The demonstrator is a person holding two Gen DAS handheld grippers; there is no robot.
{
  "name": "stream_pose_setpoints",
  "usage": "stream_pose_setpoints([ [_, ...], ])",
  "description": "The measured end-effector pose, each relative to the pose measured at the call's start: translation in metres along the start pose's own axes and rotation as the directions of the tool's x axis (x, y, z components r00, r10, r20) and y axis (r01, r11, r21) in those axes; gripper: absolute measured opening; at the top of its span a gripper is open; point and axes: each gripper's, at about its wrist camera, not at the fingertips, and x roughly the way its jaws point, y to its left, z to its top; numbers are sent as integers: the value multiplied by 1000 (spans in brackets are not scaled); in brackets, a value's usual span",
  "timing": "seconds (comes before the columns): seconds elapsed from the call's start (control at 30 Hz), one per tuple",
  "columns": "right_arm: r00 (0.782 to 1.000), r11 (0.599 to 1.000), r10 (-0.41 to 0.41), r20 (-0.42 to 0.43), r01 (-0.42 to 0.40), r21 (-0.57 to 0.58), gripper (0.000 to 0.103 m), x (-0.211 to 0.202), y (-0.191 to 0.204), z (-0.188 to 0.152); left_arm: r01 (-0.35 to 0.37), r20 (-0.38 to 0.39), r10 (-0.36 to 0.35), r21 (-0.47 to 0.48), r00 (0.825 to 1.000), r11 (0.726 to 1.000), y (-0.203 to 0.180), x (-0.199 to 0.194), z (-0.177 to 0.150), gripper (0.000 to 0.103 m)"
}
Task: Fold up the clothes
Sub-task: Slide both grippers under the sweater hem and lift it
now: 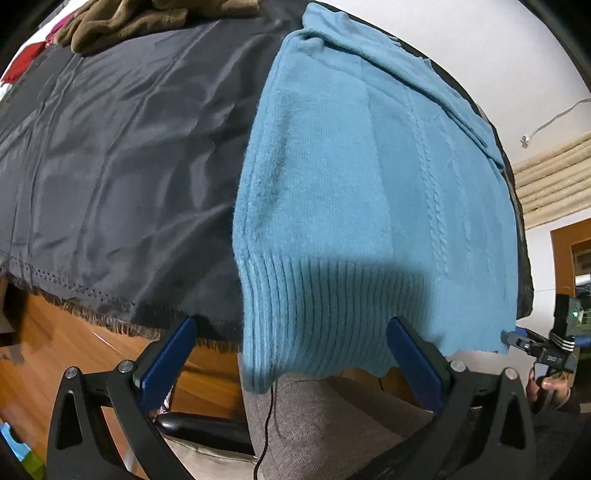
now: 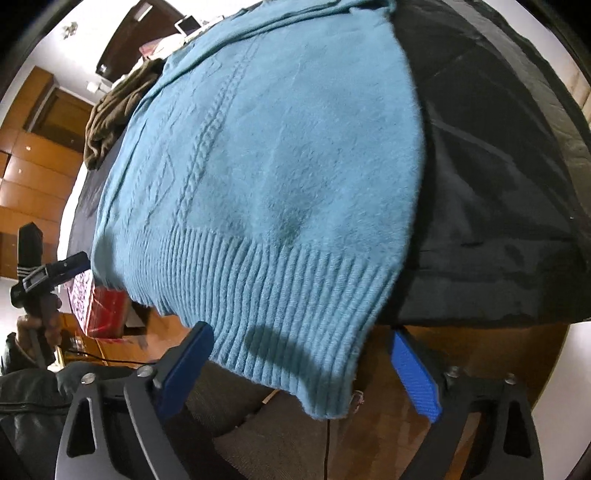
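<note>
- Blue sweater [image 1: 354, 206] lay flat on black cloth [image 1: 110, 166], ribbed hem [image 2: 280, 295] overhanging worktop edge, frame centre.
- Left gripper [image 1: 291, 354] & right gripper [image 2: 306, 365]: jaws wide apart, nothing held, at hem.
- Brown garment [image 1: 122, 22] upper left.

1 blue sweater [image 1: 351, 184] lying | 1 black cloth [image 1: 122, 177] covering the table | 1 brown garment [image 1: 122, 22] sitting | 2 grippers [image 1: 291, 365] [image 2: 306, 373] showing | 1 red box [image 2: 107, 314] standing

The sweater's [image 1: 369, 192] collar end is cut off by the frame.
</note>
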Motion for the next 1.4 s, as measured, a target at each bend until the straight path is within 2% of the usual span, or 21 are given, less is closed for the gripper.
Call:
stream_pose_setpoints([
  [0.1, 1000, 1000, 11, -11, -11, 1, 69, 3, 5, -2, 34, -4, -34, -19, 999, 999, 11, -10, -14, 103],
  [0.3, 997, 997, 74, -7, -74, -16, 67, -5, 22, -3, 193, -31, -198, -114, 980, 974, 79, -21, -25, 103],
  [0.4, 994, 994, 110, 8, -110, -5, 67, -12, 26, -4, 234, -14, -239, -149, 971, 961, 86, -23, -24, 103],
  [0.5, 992, 992, 123, 23, -123, 2, 67, -19, 22, 0, 240, 5, -242, -159, 970, 958, 77, -20, -9, 103],
  [0.67, 994, 994, 105, 27, -104, -15, 67, -20, 21, 4, 225, -5, -226, -69, 974, 972, 53, -29, -5, 103],
  [0.77, 994, 995, 101, 34, -101, -17, 67, -20, 13, 12, 212, -15, -213, -68, 977, 975, 31, -1, 17, 103],
  [0.9, 994, 995, 103, 42, -102, -22, 65, -36, -2, 11, 223, 0, -224, -71, 975, 972, 42, -15, 6, 103],
  [1.0, 993, 994, 106, 49, -105, -31, 61, -48, -13, 9, 235, 1, -236, -57, 972, 970, 39, -7, 10, 102],
  [1.23, 990, 991, 128, 58, -126, -43, 60, -34, 0, 14, 310, 15, -309, -78, 951, 948, 57, -24, -4, 102],
  [1.4, 989, 990, 137, 59, -134, -48, 60, -29, 4, 17, 339, 23, -339, -105, 941, 935, 60, -25, 0, 102],
])
